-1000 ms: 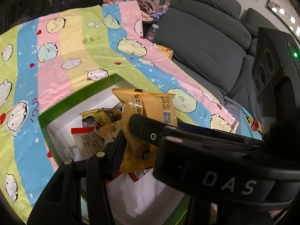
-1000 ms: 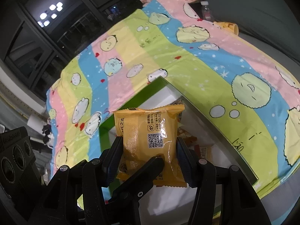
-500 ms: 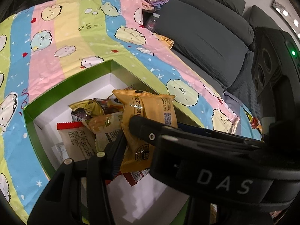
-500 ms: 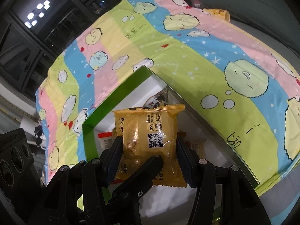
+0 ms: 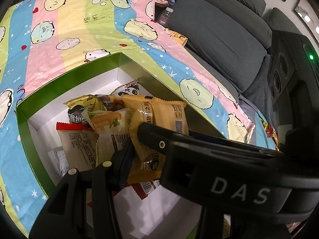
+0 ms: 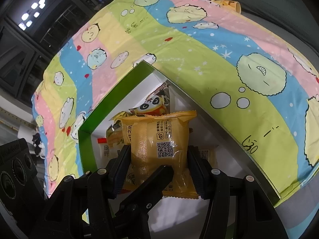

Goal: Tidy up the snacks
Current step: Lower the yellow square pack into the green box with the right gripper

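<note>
A yellow snack packet with a QR code is held upright between the fingers of my right gripper, which is shut on it over a green-walled box with a white inside. The same packet shows in the left wrist view, pinched at both sides; the right gripper's black body crosses that view. The box holds several snack packets: a red-topped one, a pale one, a panda one. My left gripper shows one finger beside the packet; its state is unclear.
The box lies on a striped cartoon blanket over a grey sofa. A bottle and a yellow cup lie by the sofa back. Dark windows are at the left.
Both grippers have moved forward and down over the box with the yellow packet. More of the box's contents are in view, including the panda packet.
</note>
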`<control>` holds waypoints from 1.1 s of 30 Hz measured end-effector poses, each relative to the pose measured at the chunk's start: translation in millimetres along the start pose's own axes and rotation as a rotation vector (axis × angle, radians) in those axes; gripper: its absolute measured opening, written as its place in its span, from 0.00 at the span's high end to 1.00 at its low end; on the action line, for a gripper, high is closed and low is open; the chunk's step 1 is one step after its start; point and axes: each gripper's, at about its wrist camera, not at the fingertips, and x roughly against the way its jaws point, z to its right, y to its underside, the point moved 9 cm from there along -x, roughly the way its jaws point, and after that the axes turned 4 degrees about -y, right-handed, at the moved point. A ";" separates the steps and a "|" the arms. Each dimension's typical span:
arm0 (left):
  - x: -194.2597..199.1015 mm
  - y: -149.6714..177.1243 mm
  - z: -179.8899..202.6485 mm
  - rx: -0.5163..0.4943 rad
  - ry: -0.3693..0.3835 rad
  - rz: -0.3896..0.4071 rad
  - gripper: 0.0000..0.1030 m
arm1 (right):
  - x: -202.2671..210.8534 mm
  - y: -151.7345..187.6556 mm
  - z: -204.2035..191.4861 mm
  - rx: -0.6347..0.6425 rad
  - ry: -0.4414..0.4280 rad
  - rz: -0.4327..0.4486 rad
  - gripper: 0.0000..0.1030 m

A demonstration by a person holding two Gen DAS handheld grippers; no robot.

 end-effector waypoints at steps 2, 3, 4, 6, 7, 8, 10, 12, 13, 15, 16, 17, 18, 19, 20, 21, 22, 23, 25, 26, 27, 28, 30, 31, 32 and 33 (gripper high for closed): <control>-2.0 1.2 -0.9 0.008 0.003 -0.007 0.56 | -2.2 0.5 1.1 -0.006 0.000 -0.009 0.43; -2.5 1.0 -0.9 0.013 0.005 -0.009 0.55 | -3.4 0.6 1.6 -0.008 0.001 -0.013 0.43; -3.2 1.1 -1.6 0.019 0.007 -0.011 0.54 | -4.5 0.7 2.3 -0.013 0.000 -0.016 0.43; -5.1 1.8 -2.5 0.030 0.010 -0.015 0.53 | -5.9 0.9 3.0 -0.018 -0.004 -0.020 0.43; -5.9 1.6 -2.9 0.033 0.010 -0.016 0.53 | -6.4 0.7 3.1 -0.019 -0.005 -0.021 0.43; -6.5 1.9 -3.2 0.037 0.011 -0.018 0.53 | -6.9 0.8 3.1 -0.021 -0.007 -0.022 0.43; -7.0 2.3 -3.6 0.043 0.013 -0.018 0.53 | -7.7 0.8 3.3 -0.023 -0.009 -0.024 0.43; -7.8 1.8 -4.2 0.046 0.014 -0.018 0.52 | -7.7 0.7 3.4 -0.025 -0.010 -0.024 0.43; -8.1 2.0 -4.7 0.048 0.012 -0.018 0.52 | -8.2 0.8 3.8 -0.029 -0.009 -0.025 0.43; -8.6 2.4 -5.2 0.048 0.008 -0.018 0.52 | -9.2 1.4 4.3 -0.035 -0.014 -0.029 0.43; -8.8 2.3 -5.4 0.049 0.008 -0.018 0.51 | -9.4 1.5 4.0 -0.036 -0.015 -0.030 0.43; -9.0 2.5 -5.6 0.051 0.009 -0.018 0.51 | -9.5 1.4 4.4 -0.037 -0.015 -0.030 0.43; -9.0 2.9 -5.9 0.052 0.010 -0.018 0.50 | -9.7 1.6 4.3 -0.039 -0.017 -0.030 0.43; -9.1 2.9 -6.1 0.054 0.011 -0.018 0.50 | -9.9 1.6 4.2 -0.041 -0.019 -0.031 0.43; -9.1 3.0 -6.6 0.054 0.012 -0.019 0.49 | -10.0 1.4 4.7 -0.043 -0.020 -0.031 0.43; -9.0 3.4 -6.9 0.056 0.012 -0.021 0.48 | -9.6 1.5 4.7 -0.047 -0.021 -0.030 0.41; -9.2 3.4 -6.9 0.058 0.012 -0.023 0.48 | -9.3 1.4 5.3 -0.051 -0.020 -0.029 0.41; -9.7 3.6 -7.1 0.061 0.011 -0.028 0.47 | -9.2 1.2 6.0 -0.053 -0.019 -0.026 0.40; -10.1 4.3 -8.0 0.063 0.011 -0.035 0.45 | -9.1 1.5 6.5 -0.057 -0.016 -0.027 0.39; -10.2 4.8 -8.1 0.064 0.010 -0.038 0.43 | -8.7 1.4 6.9 -0.057 -0.014 -0.026 0.39; -10.0 5.2 -8.4 0.066 0.005 -0.040 0.42 | -8.0 1.6 7.1 -0.056 -0.010 -0.025 0.39; -9.7 5.4 -8.7 0.066 0.000 -0.042 0.40 | -7.5 1.4 7.4 -0.056 -0.008 -0.024 0.39; -8.4 6.3 -9.2 0.064 -0.020 -0.044 0.37 | -6.1 2.2 7.3 -0.052 -0.005 -0.025 0.39; -6.9 6.2 -11.2 0.064 -0.046 -0.042 0.32 | -5.2 2.3 7.3 -0.050 -0.002 -0.024 0.39; -5.4 6.0 -13.8 0.062 -0.068 -0.036 0.26 | -4.1 2.2 7.2 -0.048 0.000 -0.021 0.39; -2.8 5.0 -16.3 0.057 -0.093 -0.025 0.24 | -2.9 2.1 6.6 -0.045 0.000 -0.018 0.39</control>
